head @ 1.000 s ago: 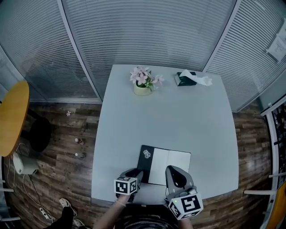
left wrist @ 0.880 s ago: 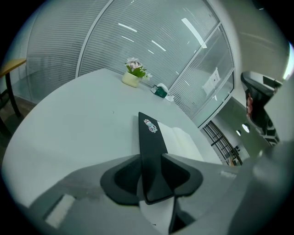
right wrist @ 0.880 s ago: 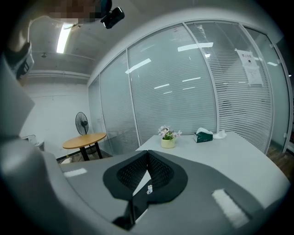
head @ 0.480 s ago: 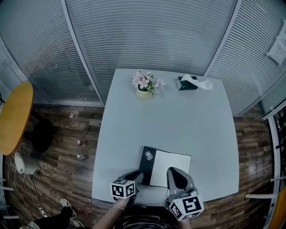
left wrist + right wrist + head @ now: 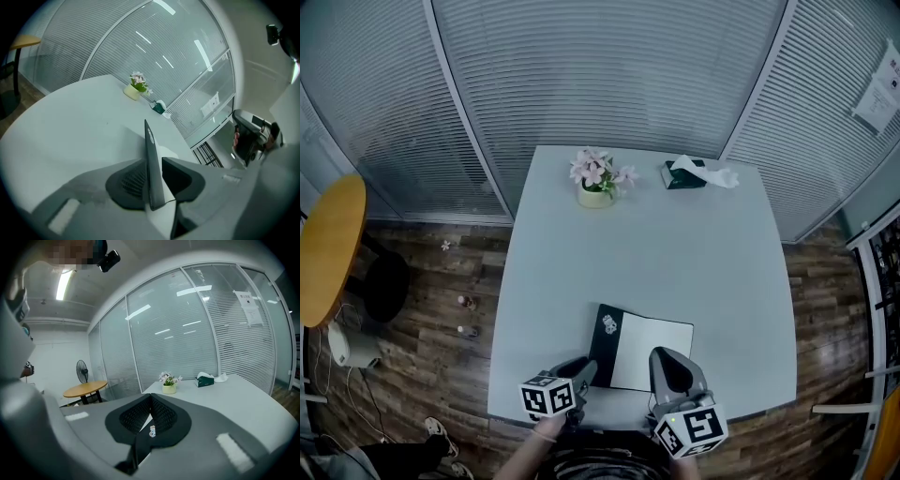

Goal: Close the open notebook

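At the near edge of the worktop [image 5: 675,234] the notebook [image 5: 639,337] lies open: white page [image 5: 670,333] up on the right, black cover [image 5: 151,161] with a small sticker [image 5: 608,323] on the left. The left gripper [image 5: 584,368] has the near end of that cover between its jaws. They've just been closing, and the left gripper view shows the cover edge-on with a pad against each side, so I read it as clamped, jaws only partly closed. In that view the cover stands up off the worktop. The head view doesn't show how far it's raised. The right gripper [image 5: 664,361] has its jaws together at the tips with nothing in them. Through the gap below the tips you can see the page and the sticker. It sits over the near edge of the page; can't tell whether it touches. Progress as I judge it: grasp done, lift begun, fold not done. Left to do: swing the cover over the spine onto the page, lay it flat, let go. The right gripper is parked where the cover has to land, so it likely needs to clear out first. The flower pot [image 5: 596,192] and tissue box [image 5: 682,174] at the far edge are well apart from all this.
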Demonstrator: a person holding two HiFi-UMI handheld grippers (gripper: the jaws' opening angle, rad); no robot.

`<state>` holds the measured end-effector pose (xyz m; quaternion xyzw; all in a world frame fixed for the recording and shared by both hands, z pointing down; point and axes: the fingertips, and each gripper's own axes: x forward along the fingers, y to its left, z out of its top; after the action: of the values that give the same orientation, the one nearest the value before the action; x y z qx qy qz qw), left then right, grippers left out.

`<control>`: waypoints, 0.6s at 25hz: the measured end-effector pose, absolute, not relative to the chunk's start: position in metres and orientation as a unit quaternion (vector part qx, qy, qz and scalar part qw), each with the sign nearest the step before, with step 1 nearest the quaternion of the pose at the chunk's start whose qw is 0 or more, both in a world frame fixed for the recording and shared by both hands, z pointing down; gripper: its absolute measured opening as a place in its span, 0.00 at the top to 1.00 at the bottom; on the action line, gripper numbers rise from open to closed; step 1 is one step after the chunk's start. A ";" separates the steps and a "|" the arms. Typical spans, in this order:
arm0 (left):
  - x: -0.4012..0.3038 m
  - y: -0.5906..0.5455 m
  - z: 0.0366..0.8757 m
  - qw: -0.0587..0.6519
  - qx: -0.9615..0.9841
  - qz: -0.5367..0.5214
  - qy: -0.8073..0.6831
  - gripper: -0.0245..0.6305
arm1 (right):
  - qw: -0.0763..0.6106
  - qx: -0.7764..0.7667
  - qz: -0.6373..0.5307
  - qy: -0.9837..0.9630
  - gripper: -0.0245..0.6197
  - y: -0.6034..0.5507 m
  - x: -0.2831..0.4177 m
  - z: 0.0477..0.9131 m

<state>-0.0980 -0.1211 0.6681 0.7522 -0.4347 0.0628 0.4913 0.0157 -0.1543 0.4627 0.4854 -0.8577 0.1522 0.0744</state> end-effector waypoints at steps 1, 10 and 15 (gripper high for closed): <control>-0.096 -0.121 0.665 0.487 0.756 0.063 -0.433 0.80 | 0.073 0.486 0.153 -0.857 0.96 -0.154 0.017 0.463; -0.081 -0.123 0.652 0.451 0.773 0.086 -0.438 0.88 | 0.058 0.493 0.160 -0.853 0.96 -0.153 0.033 0.458; -0.074 -0.123 0.649 0.439 0.778 0.100 -0.438 0.90 | 0.052 0.500 0.162 -0.849 0.96 -0.150 0.047 0.459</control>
<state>-0.0736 -0.1230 0.6491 0.7783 -0.4377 0.0999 0.4390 0.0472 -0.1504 0.4594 0.5004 -0.8488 0.1622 0.0524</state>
